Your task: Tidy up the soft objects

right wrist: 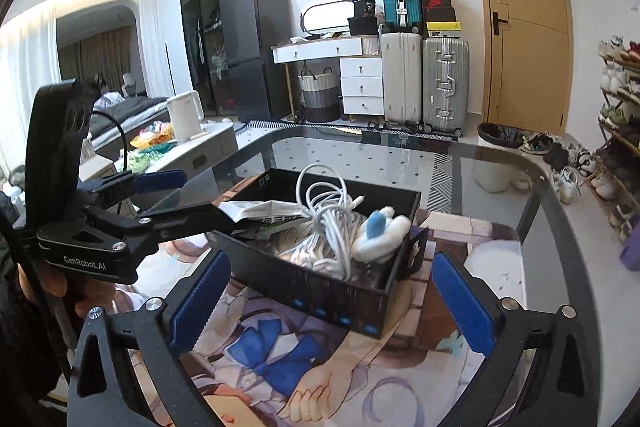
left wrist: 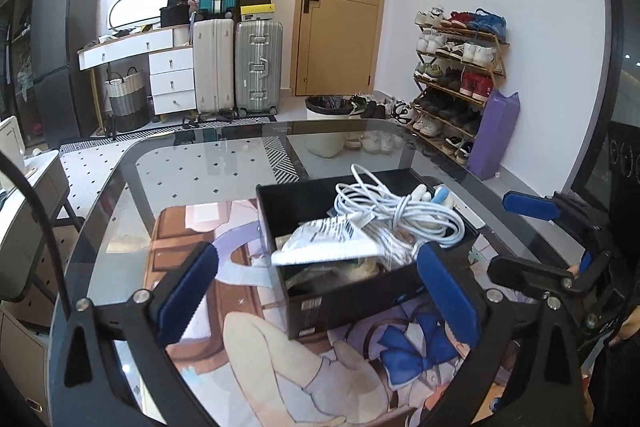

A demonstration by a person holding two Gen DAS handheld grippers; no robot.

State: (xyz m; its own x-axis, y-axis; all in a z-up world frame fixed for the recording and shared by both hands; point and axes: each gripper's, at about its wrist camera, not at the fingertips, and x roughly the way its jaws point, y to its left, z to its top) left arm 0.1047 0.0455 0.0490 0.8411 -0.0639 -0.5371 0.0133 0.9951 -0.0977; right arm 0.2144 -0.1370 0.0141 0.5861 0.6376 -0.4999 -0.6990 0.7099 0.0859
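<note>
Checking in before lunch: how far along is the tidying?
Apparently done: the coiled white cable, silver foil pouch and blue-and-white plush toy lie in the black rectangular box. In hand: nothing; left gripper and right gripper are open. No loose soft item shows.

Both grippers, left gripper (left wrist: 320, 291) and right gripper (right wrist: 328, 299), spread wide (empty).

Suitcases (left wrist: 236, 67), shoe rack (left wrist: 456, 79), kettle (right wrist: 185, 115)

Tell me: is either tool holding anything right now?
No. The left tool and right tool are both open and empty, short of the black box.
</note>
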